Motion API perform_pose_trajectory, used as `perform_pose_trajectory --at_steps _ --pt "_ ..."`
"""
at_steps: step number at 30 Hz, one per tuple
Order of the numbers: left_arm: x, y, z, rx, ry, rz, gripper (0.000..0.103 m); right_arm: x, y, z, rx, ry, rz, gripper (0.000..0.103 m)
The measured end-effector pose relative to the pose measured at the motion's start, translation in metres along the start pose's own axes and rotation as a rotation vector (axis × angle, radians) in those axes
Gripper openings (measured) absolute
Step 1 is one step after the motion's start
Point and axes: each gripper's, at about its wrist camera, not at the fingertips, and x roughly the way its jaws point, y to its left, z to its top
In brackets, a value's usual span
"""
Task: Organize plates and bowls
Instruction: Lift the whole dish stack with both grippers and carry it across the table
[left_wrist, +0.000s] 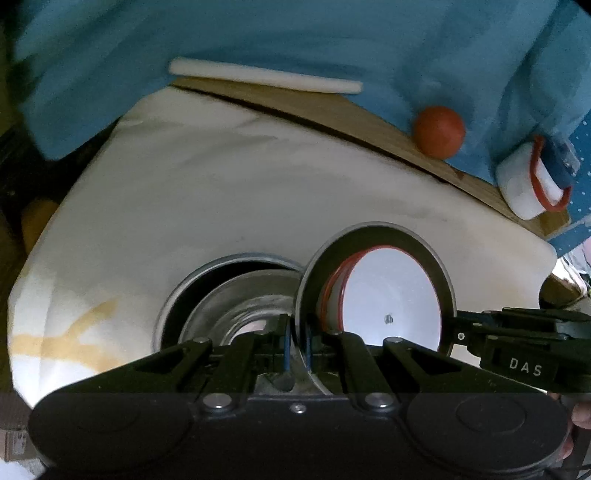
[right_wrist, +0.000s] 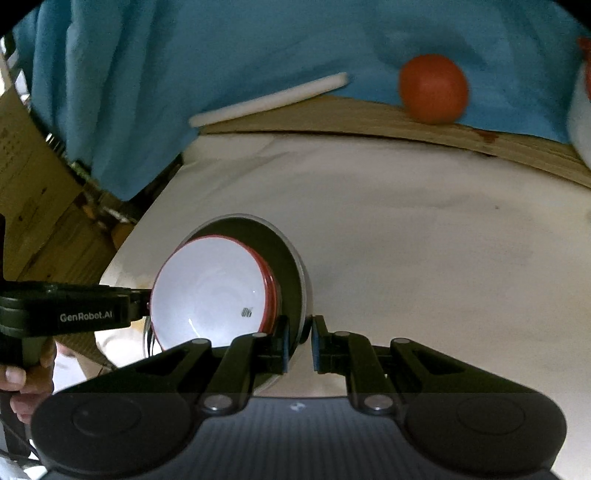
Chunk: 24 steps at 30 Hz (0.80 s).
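Bowls are stacked here: a white bowl (left_wrist: 391, 295) with a red rim is sat inside a metal bowl (left_wrist: 373, 236), and both are tipped up on edge over the white cloth (left_wrist: 221, 184). The metal bowl's rim is pinched tight by the left gripper (left_wrist: 298, 343) on one side and by the right gripper (right_wrist: 300, 341) on the other, so it is held up between the two. Another metal bowl (left_wrist: 207, 280) is seen on the cloth just beside the held one, and an orange ball (left_wrist: 439, 131) and a white stick (left_wrist: 264, 79) are seen far back near the blue cloth (left_wrist: 295, 37).
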Motion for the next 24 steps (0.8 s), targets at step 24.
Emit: perform_pose_trajectory --at_steps 24 --pt "-0.006 0.041 -0.037 -0.118 0.043 0.052 0.006 0.035 0.04 -0.01 -0.103 0.113 0.031 0.013"
